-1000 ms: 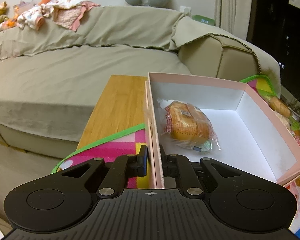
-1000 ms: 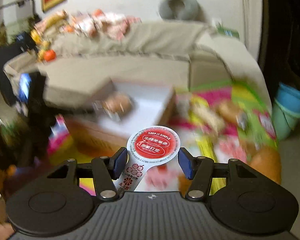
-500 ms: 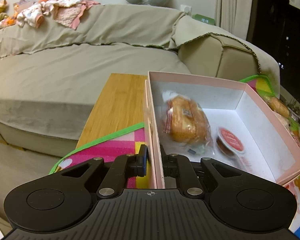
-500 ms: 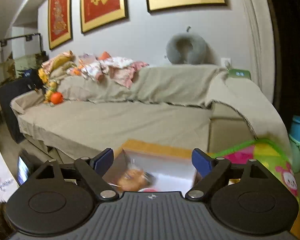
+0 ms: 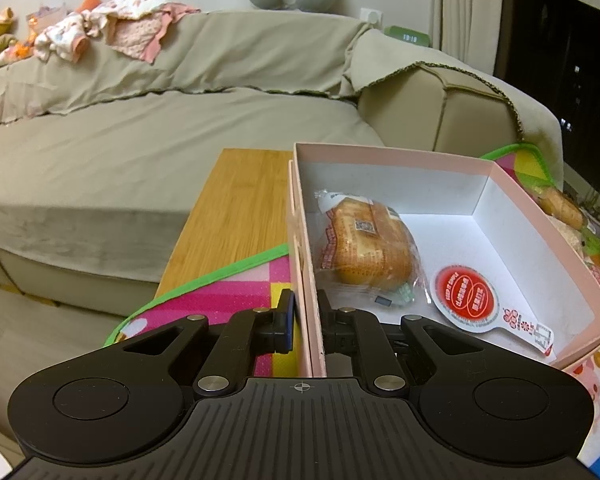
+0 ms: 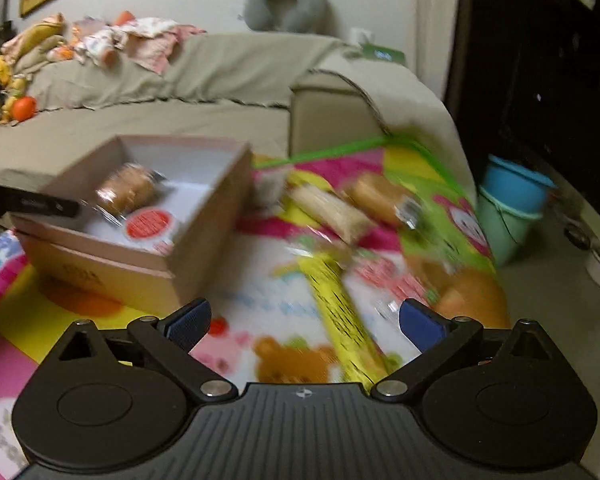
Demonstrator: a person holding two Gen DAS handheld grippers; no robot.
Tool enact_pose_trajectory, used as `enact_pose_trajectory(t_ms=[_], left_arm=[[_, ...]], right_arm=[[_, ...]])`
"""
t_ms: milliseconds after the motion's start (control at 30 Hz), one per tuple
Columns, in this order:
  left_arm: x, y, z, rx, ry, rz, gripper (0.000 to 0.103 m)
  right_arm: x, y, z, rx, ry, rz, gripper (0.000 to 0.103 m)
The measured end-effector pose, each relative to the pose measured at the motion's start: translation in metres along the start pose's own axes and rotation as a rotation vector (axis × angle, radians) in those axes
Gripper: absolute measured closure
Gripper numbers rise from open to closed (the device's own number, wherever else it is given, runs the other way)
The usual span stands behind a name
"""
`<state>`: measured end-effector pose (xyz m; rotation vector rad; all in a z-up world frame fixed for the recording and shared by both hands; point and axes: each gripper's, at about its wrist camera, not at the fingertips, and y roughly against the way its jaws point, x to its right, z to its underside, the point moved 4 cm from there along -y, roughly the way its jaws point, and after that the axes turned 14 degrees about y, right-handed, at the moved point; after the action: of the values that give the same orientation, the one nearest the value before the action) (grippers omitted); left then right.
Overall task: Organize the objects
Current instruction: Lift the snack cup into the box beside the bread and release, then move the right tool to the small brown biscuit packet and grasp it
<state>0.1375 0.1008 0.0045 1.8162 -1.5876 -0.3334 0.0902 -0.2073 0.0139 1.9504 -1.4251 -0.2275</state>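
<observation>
Pink box wall is clamped in the left gripper jaws; wrapped bread and red-lidded cup are already boxed. Right gripper jaws have just been opened wide, nothing between; several snacks are left on the mat.

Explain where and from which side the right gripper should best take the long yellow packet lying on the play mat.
Probably across the middle of the yellow packet, from above. It lies flat on the mat, long and narrow, so the open right gripper can span its width.

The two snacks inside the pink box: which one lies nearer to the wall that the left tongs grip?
The clear-wrapped golden bread bun. It lies right beside the gripped wall of the pink cardboard box, while the round red-lidded snack cup lies on its far side.
</observation>
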Motion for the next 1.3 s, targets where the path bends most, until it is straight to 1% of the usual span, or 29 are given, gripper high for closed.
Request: enact_pose_trajectory(t_ms=[200, 300, 400, 500, 600, 633, 700, 767, 933, 1000, 1067, 1133, 1167, 1200, 1300], left_arm=[[0.001, 0.000, 0.000, -0.001, -0.002, -0.004, 0.091], [0.001, 0.001, 0.000, -0.001, -0.002, -0.004, 0.091], [0.001, 0.001, 0.000, 0.000, -0.003, -0.005, 0.091], [0.001, 0.001, 0.000, -0.001, -0.003, -0.004, 0.091], [0.001, 0.001, 0.000, -0.001, -0.003, -0.005, 0.091], [0.001, 0.001, 0.000, -0.001, -0.004, -0.005, 0.091], [0.001, 0.001, 0.000, -0.002, -0.003, -0.004, 0.091], [0.001, 0.001, 0.001, -0.003, -0.003, -0.002, 0.091], [0.001, 0.002, 0.002, -0.003, -0.001, -0.003, 0.091], [0.001, 0.002, 0.003, -0.002, 0.000, -0.006, 0.091], [0.001, 0.002, 0.003, -0.003, 0.000, -0.006, 0.091], [0.001, 0.002, 0.003, -0.003, 0.000, -0.006, 0.091], [0.001, 0.001, 0.003, -0.004, -0.001, -0.007, 0.091], [0.001, 0.002, 0.003, -0.004, -0.002, -0.007, 0.091], [0.000, 0.001, 0.005, -0.008, -0.004, -0.007, 0.091]], right_arm=[[0.010, -0.007, 0.017, -0.028, -0.064, -0.012, 0.003], [0.005, -0.010, 0.021, -0.036, -0.074, -0.035, 0.003], [-0.003, -0.013, 0.024, -0.045, -0.084, -0.079, 0.003], [-0.013, -0.010, 0.024, -0.035, -0.076, -0.091, 0.002], [-0.021, -0.006, 0.022, -0.026, -0.109, -0.187, 0.002], [-0.024, -0.005, 0.022, -0.026, -0.110, -0.202, 0.002], [-0.029, -0.003, 0.020, -0.017, -0.083, -0.177, 0.002], [-0.027, -0.001, 0.020, -0.006, -0.067, -0.117, 0.002], [-0.001, -0.009, 0.023, -0.018, -0.097, -0.008, 0.002], [0.013, -0.015, 0.026, -0.026, -0.117, 0.018, 0.002], [0.022, -0.021, 0.029, -0.041, -0.150, 0.017, 0.002], [0.026, -0.025, 0.032, -0.053, -0.193, -0.017, 0.002], [0.025, -0.026, 0.033, -0.056, -0.213, -0.054, 0.002], [0.022, -0.026, 0.034, -0.054, -0.226, -0.095, 0.002], [0.012, -0.021, 0.035, -0.028, -0.274, -0.264, 0.000]])
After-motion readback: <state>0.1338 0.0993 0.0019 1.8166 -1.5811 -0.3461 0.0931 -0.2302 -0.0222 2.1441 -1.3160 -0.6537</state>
